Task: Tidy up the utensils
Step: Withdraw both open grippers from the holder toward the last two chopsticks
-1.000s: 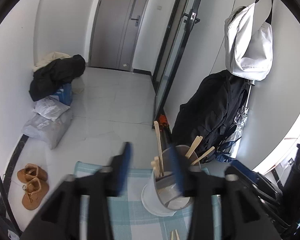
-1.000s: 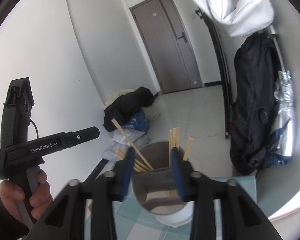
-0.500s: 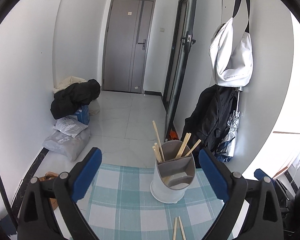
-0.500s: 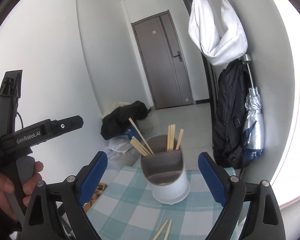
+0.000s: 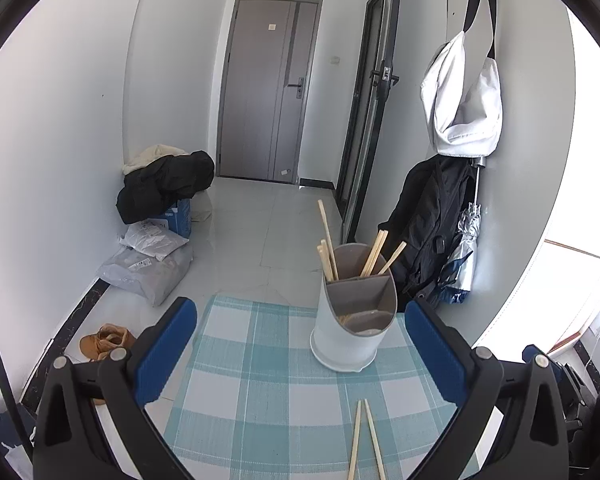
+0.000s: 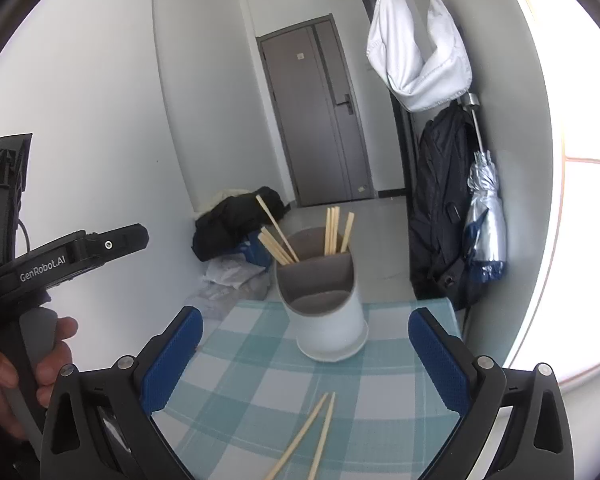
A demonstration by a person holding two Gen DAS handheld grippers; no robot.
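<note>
A white utensil holder (image 5: 350, 320) with a grey divided insert stands on a teal checked cloth (image 5: 260, 384). Several wooden chopsticks (image 5: 328, 246) stand in its back compartments. Two loose chopsticks (image 5: 364, 440) lie on the cloth in front of it. My left gripper (image 5: 300, 360) is open and empty, held back from the holder above the cloth. In the right wrist view the holder (image 6: 326, 312) stands ahead, with the two loose chopsticks (image 6: 308, 436) near the bottom. My right gripper (image 6: 304, 360) is open and empty. The left gripper's body (image 6: 60, 260) shows at the left, held by a hand.
The cloth covers a small table that ends just behind the holder. Beyond it are a tiled floor, bags and a dark coat (image 5: 164, 188), brown shoes (image 5: 104, 340), a backpack (image 5: 432, 224), a folded umbrella (image 5: 464, 256) and a white bag (image 5: 460, 108) on the wall.
Both grippers have opened wide and drawn back from the holder. The view has pulled away and now takes in the two loose chopsticks on the cloth.
</note>
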